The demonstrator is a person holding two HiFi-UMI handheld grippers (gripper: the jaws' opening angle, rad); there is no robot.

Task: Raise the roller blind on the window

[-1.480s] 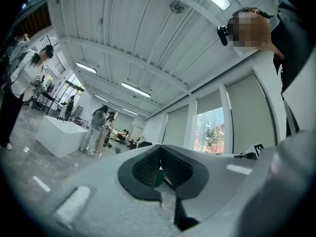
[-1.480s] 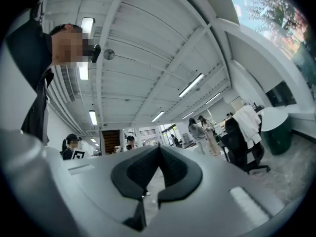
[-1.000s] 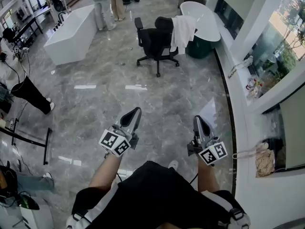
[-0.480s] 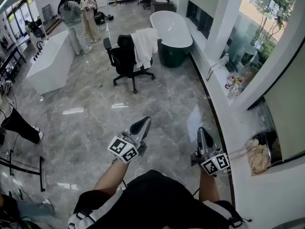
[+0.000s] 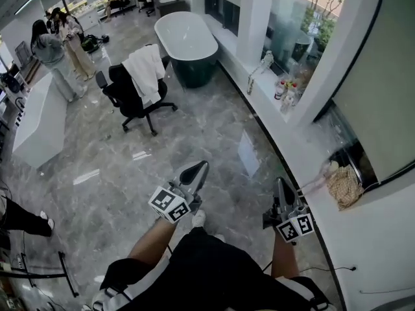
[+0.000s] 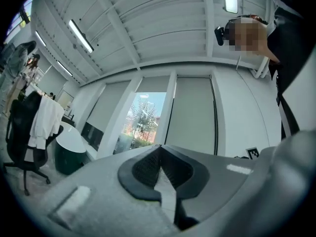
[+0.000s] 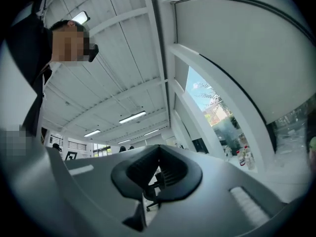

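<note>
Two hand-held grippers, both empty, beside a window wall.
Left gripper (image 5: pixel 196 170) and right gripper (image 5: pixel 283 186): fingers pressed together, nothing between them, held over the marble floor (image 5: pixel 194 128). Roller blind (image 5: pixel 382 89): lowered over the far-right pane above the sill (image 5: pixel 298 135), apart from both grippers.

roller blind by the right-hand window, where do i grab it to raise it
Probably the lower edge of the roller blind: the rest is flat hanging sheet with nothing to pinch. Come from the room side and below, fingers either side of it. No pull cord is clearly visible.
</note>
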